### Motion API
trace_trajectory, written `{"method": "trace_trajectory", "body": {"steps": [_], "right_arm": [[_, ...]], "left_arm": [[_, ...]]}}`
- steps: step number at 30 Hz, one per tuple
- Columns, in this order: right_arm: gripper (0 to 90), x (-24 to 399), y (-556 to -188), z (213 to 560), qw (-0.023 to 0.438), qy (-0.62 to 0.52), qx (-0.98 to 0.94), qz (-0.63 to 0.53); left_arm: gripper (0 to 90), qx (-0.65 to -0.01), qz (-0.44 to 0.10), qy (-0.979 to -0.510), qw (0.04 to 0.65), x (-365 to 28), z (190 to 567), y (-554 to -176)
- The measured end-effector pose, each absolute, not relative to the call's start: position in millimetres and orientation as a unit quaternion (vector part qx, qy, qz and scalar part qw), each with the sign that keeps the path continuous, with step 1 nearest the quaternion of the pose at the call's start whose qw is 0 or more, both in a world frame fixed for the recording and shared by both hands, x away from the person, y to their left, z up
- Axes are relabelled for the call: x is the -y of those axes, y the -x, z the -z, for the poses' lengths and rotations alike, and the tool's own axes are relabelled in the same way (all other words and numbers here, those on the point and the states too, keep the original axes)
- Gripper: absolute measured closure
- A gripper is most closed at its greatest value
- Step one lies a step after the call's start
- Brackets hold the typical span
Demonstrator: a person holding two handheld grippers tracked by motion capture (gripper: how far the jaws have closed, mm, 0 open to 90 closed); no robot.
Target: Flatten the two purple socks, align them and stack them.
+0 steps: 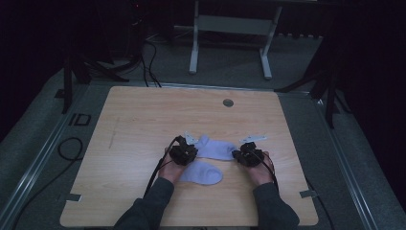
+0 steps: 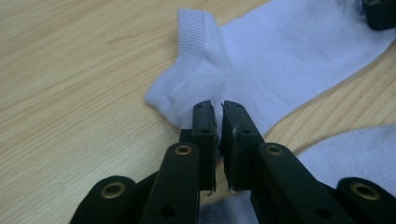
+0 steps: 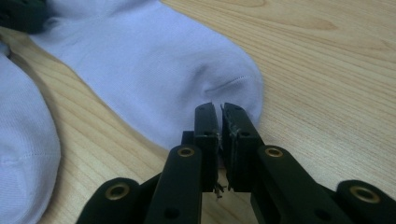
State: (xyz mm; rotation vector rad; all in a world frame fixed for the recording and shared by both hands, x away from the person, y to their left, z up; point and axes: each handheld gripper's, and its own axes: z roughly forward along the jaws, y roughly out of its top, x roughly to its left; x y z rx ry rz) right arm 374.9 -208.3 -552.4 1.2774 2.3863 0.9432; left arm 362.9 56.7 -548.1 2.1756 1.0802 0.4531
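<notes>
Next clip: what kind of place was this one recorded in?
Probably a lab or recording studio, not a home: a bare wooden table on grey carpet, dark tripod stands at both sides, loose cables on the floor, and a white equipment frame behind.

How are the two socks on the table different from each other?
The far sock lies stretched out between the left gripper and the right gripper, one at each end; the near sock lies off the grippers' tips, beside the left hand. The far sock looks longer and flat; the near sock looks shorter and rounder. Both are pale and lie on the wooden table.
</notes>
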Motion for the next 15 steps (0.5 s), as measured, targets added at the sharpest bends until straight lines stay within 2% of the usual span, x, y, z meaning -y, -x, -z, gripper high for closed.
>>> {"method": "trace_trajectory", "body": {"steps": [15], "right_arm": [[70.9, 206, -371, 538, 0.148, -0.427, -0.827, -0.335]], "left_arm": [[75.2, -0.431, -0.169, -0.811, 0.357, -90, 531, -341]]}}
